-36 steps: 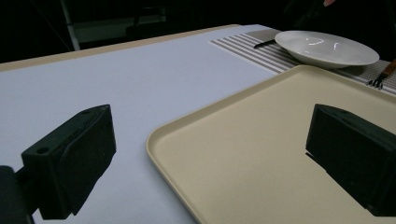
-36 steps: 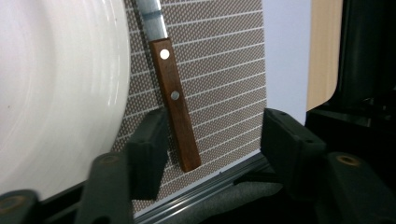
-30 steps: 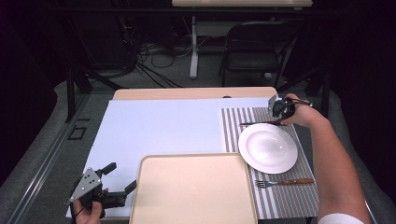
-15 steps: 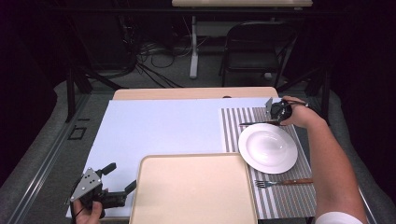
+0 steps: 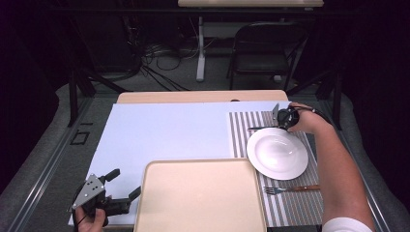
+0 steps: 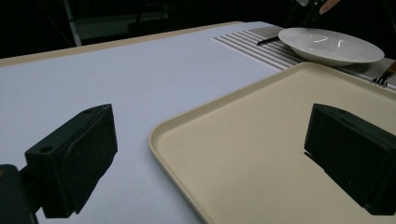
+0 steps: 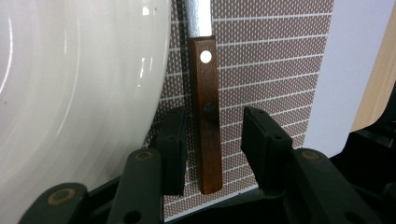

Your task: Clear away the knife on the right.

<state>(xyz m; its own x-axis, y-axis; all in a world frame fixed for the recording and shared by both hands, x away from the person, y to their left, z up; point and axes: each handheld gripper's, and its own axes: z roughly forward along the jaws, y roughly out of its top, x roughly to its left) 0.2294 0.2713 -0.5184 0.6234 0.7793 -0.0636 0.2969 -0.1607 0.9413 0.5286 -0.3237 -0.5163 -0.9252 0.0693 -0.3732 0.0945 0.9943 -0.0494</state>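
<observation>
The knife (image 7: 205, 116) lay flat on the striped placemat (image 5: 241, 135), on the far side of the white plate (image 5: 277, 153) and just beside its rim, blade pointing away from the right gripper (image 7: 212, 140). That gripper stood over the butt end of the wooden handle (image 7: 208, 154) with its jaws at a narrow setting, one on each side; they had just been closing, yet a gap remained on both flanks and the pads did not press the wood. The handle appeared stiff, flat-sided and riveted, giving parallel faces suited to a pinch across its width. The knife was judged light but blade-heavy when taken by the butt, so tipping was likely; a hold nearer the rivets would balance better. The plate rim sat close to one jaw and looked hard and breakable, so contact there was to be avoided. On the near side of the plate, the left gripper (image 5: 123, 191) rested wide open and empty at the tray (image 6: 233, 154) edge.
</observation>
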